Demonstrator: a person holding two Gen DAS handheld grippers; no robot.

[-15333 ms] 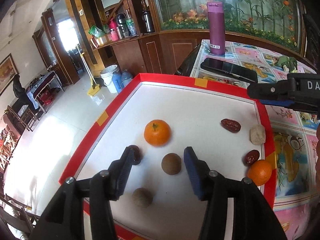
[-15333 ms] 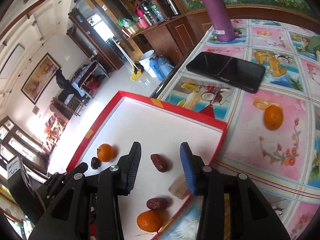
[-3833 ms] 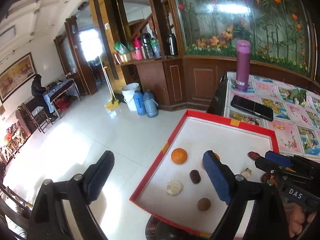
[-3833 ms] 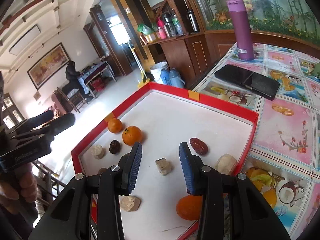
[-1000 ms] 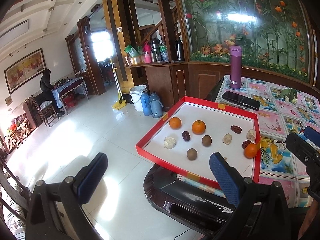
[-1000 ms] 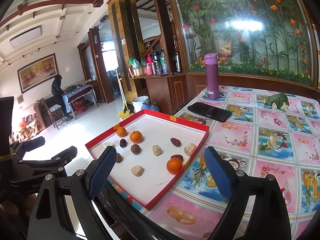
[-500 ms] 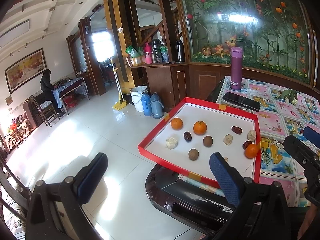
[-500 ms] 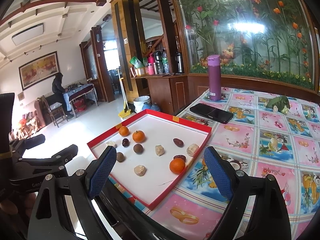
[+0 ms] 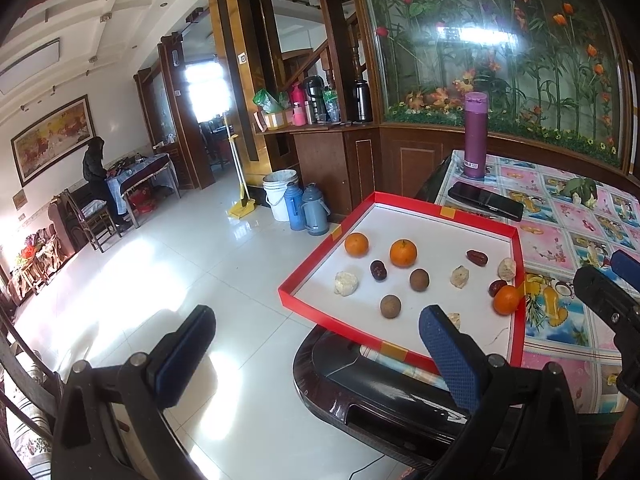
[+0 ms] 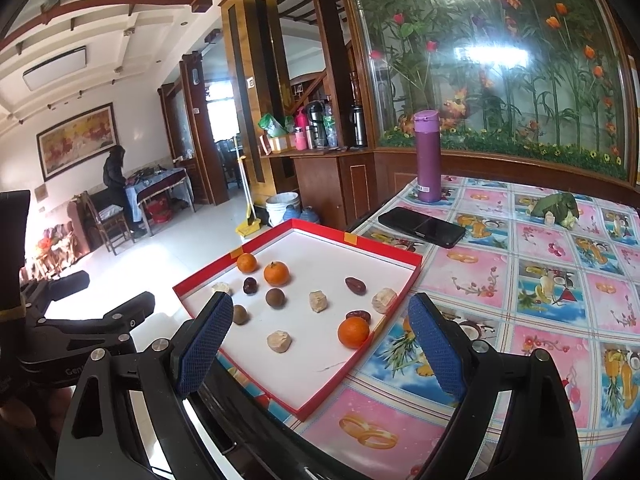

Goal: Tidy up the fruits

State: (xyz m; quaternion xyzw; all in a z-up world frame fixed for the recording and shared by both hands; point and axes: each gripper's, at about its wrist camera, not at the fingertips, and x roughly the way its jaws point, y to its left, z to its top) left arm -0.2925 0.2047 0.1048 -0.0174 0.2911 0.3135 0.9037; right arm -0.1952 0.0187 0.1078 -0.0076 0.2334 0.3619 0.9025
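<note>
The fruits sit scattered inside the red-rimmed tray point(image 10: 404, 286), on its white floor, none touching a gripper. At the far left of the tray there are two oranges side by side, the left orange point(image 10: 247, 263) close to the rim and the stemmed orange point(image 10: 276, 273) just right of it, with a dark date point(image 10: 250, 285) just in front of them. Two brown longans follow, one longan point(image 10: 275, 298) mid-tray and the near longan point(image 10: 239, 314) partly behind a blue pad. A pale walnut piece point(image 10: 318, 301) lies in the middle, another pale chunk point(image 10: 279, 341) nearer the front, and over on the right a red date point(image 10: 355, 285), a pale lump point(image 10: 384, 300) against the right rim, a second red date point(image 10: 358, 315) and the third orange point(image 10: 353, 332) just beside it. The right gripper point(image 10: 320, 346) hangs back from the tray with its jaws spread wide, nothing between the blue pads. The left gripper point(image 9: 316, 356) is pulled back too, out over the shiny floor beside the table, jaws wide apart and holding nothing. The tray rests at the left end of the flowered tablecloth point(image 10: 560, 280), overhanging the dark table edge. Beyond it lies a black phone point(image 10: 422, 227), and farther off a purple flask point(image 10: 428, 156) stands upright before the planted glass wall.
</note>
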